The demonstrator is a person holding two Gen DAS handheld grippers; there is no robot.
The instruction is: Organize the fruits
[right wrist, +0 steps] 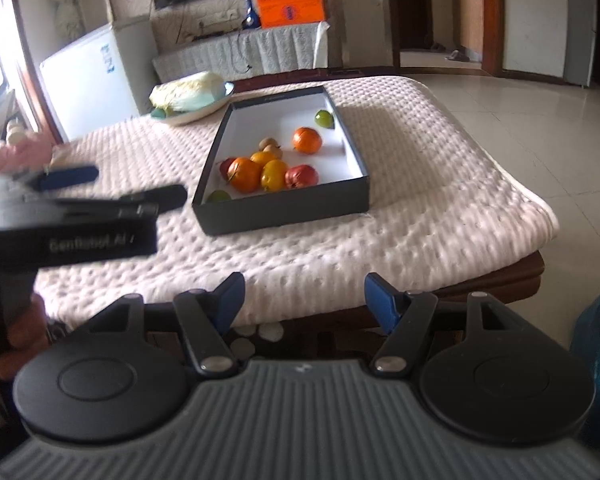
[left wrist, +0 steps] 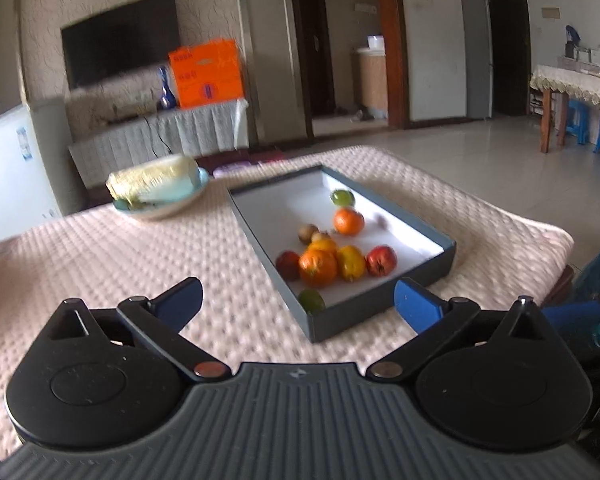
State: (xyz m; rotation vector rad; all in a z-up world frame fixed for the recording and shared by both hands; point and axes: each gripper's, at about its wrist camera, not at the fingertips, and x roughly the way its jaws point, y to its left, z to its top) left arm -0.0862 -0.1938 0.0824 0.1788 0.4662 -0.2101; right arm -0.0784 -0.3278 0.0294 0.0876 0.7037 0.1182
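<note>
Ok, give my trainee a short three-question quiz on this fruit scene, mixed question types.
1. True or false: every fruit lies inside the dark box.
2. What sits in the bowl beyond the box: A) a pale leafy cabbage, B) bananas, C) bread?
3. Are the left tongs and the right tongs holding anything?

Key: 1. True: oranges, a red fruit, green ones and small brown ones are all in the box. 2. A, the cabbage. 3. No, both are open and empty, short of the box.

One box [right wrist: 284,208] holding ten fruits [right wrist: 244,174] — one bowl [right wrist: 188,116], one cabbage [right wrist: 188,90] — two tools [right wrist: 304,300].
</note>
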